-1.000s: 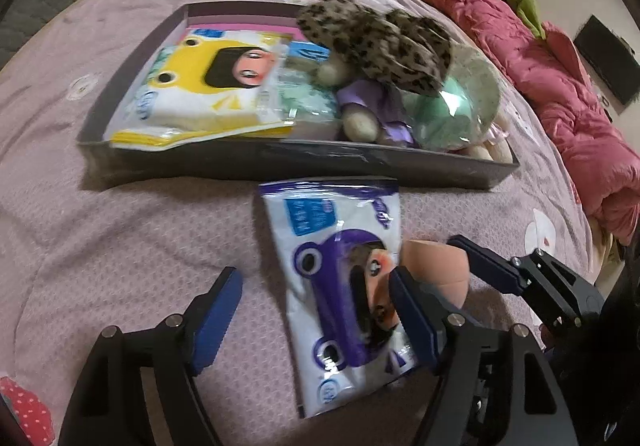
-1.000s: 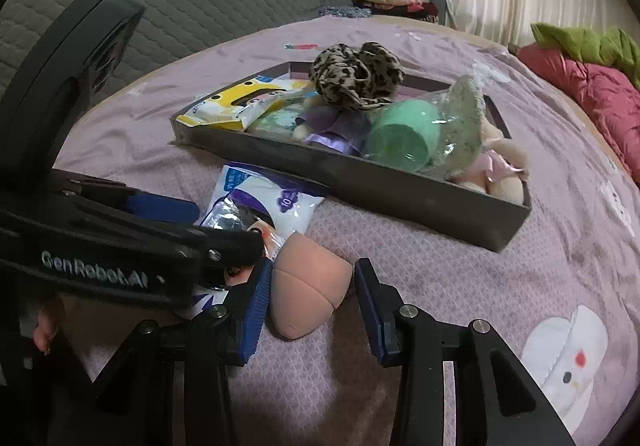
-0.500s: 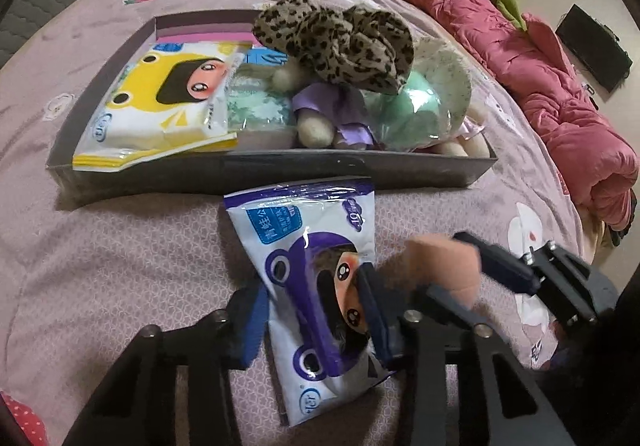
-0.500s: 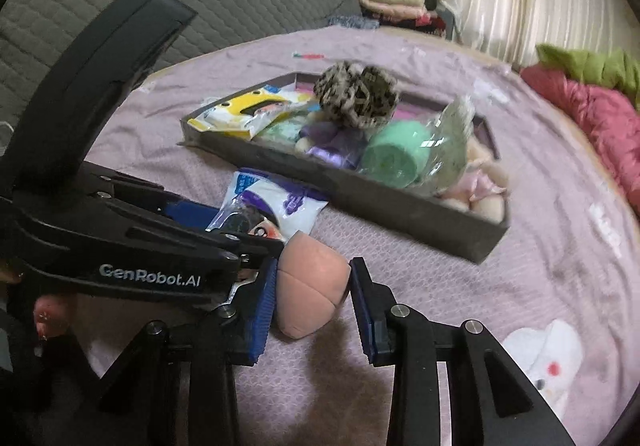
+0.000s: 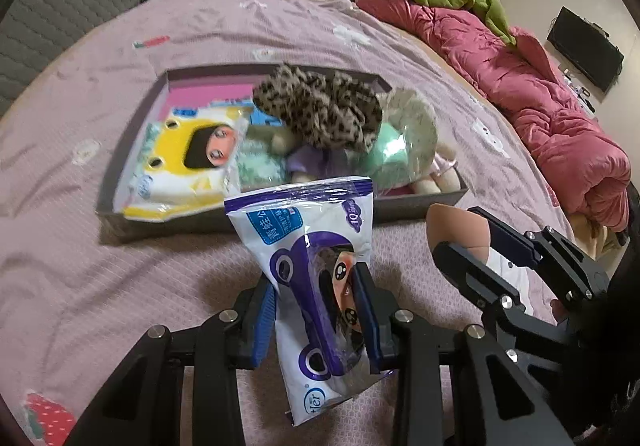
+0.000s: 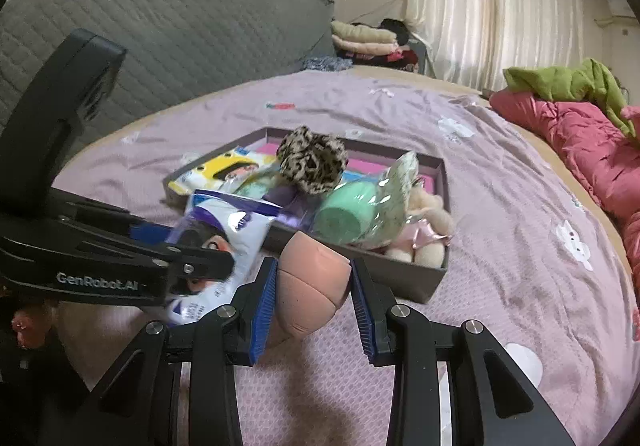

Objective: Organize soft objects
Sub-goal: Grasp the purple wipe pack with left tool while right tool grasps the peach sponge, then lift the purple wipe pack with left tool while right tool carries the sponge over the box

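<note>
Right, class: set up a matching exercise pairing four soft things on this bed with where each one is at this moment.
Things:
1. purple-and-white tissue pack
2. peach foam makeup sponge
3. leopard-print scrunchie
4. yellow-and-white tissue pack

Places:
A. lying at the left end of the grey tray
B. between the left gripper pads
C. on top of the tray's pile
D. between the right gripper pads

Pairs: 1-B, 2-D, 3-C, 4-A
</note>
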The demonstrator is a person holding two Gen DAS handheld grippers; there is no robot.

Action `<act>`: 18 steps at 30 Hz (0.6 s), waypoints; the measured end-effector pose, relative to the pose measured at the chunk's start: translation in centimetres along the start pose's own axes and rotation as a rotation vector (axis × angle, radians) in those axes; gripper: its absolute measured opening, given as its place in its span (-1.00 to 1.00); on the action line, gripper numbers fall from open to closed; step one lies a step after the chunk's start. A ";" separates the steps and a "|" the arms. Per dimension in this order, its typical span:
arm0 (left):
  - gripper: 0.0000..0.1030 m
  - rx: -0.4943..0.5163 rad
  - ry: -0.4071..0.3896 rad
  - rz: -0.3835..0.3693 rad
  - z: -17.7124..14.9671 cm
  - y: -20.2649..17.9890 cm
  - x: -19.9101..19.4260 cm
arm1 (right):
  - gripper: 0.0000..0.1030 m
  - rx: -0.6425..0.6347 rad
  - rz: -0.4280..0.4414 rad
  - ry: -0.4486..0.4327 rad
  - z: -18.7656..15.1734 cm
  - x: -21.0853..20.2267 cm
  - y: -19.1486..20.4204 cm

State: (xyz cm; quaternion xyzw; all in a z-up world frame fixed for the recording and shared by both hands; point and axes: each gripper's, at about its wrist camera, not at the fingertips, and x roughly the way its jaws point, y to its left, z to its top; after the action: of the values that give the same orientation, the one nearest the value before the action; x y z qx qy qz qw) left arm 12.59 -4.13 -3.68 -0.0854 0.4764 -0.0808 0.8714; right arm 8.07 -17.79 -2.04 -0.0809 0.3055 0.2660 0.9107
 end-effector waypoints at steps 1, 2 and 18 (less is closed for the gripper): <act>-0.28 0.003 -0.007 0.006 0.1 0.0 -0.3 | -0.28 0.004 -0.003 -0.007 0.1 -0.1 -0.1; -0.28 0.004 -0.012 0.010 0.1 0.0 -0.6 | -0.28 0.008 -0.001 -0.012 0.2 -0.2 -0.1; -0.28 -0.026 -0.077 0.058 0.7 1.5 -3.1 | -0.27 0.034 -0.021 -0.058 0.9 -1.1 -0.9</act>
State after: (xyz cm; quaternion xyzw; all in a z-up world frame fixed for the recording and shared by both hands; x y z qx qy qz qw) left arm 11.68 -1.94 -1.12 -0.0858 0.4456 -0.0461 0.8899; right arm 8.28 -18.70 -0.70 -0.0606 0.2825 0.2535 0.9232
